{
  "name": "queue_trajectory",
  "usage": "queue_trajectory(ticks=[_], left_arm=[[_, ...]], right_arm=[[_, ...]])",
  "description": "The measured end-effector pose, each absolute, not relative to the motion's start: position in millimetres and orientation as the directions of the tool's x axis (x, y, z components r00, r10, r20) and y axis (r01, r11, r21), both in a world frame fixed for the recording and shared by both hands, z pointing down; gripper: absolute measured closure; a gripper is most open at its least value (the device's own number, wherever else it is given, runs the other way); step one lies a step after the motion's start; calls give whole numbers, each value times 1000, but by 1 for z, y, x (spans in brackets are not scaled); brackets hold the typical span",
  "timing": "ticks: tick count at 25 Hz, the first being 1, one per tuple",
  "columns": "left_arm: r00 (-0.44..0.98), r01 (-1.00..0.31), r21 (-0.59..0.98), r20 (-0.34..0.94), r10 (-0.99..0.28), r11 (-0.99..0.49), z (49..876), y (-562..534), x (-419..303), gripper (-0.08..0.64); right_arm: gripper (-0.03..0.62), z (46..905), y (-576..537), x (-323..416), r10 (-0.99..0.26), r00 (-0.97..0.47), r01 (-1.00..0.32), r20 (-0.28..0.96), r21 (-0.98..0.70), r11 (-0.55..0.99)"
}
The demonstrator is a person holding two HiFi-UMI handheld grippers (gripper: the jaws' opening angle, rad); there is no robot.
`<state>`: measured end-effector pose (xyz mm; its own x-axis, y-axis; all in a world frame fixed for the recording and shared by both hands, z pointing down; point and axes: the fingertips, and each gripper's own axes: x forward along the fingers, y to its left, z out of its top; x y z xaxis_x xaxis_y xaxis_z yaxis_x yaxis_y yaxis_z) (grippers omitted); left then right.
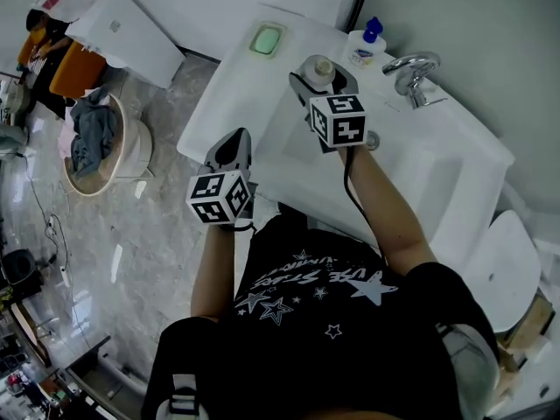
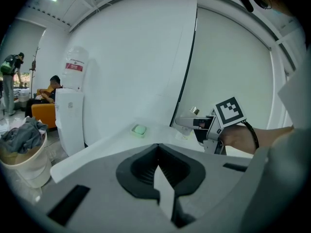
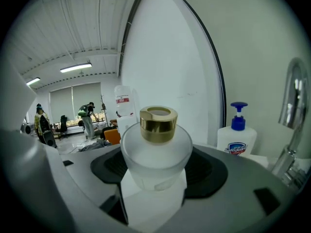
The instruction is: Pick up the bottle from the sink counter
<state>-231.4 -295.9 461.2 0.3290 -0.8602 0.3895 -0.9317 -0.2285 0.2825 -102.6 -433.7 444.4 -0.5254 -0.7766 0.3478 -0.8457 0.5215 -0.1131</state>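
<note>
A frosted glass bottle [image 1: 318, 68] with a gold cap stands at the back of the white sink counter [image 1: 229, 94], between a green soap dish and a pump bottle. My right gripper [image 1: 322, 77] is shut on the bottle, one jaw on each side of its body. In the right gripper view the bottle [image 3: 156, 149] fills the space between the jaws of the right gripper [image 3: 155, 178]. My left gripper [image 1: 232, 145] hovers over the counter's front left edge, shut and holding nothing. In the left gripper view the left gripper [image 2: 158, 154] points toward the counter.
A green soap dish [image 1: 267, 39] lies at the counter's back left. A white pump bottle [image 1: 365, 46] and a chrome faucet [image 1: 413, 73] stand to the right of the bottle. The basin [image 1: 420, 178] lies right of my right arm. A basket of clothes [image 1: 92, 143] sits on the floor at left.
</note>
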Motion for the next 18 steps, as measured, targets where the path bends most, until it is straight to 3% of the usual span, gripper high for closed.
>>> queue_trajectory(ticks=[18], left_arm=[[287, -944, 260, 352, -891, -201, 441, -195, -178, 552]], right_arm=[[270, 430, -292, -57, -717, -610, -781, 336, -103, 616]])
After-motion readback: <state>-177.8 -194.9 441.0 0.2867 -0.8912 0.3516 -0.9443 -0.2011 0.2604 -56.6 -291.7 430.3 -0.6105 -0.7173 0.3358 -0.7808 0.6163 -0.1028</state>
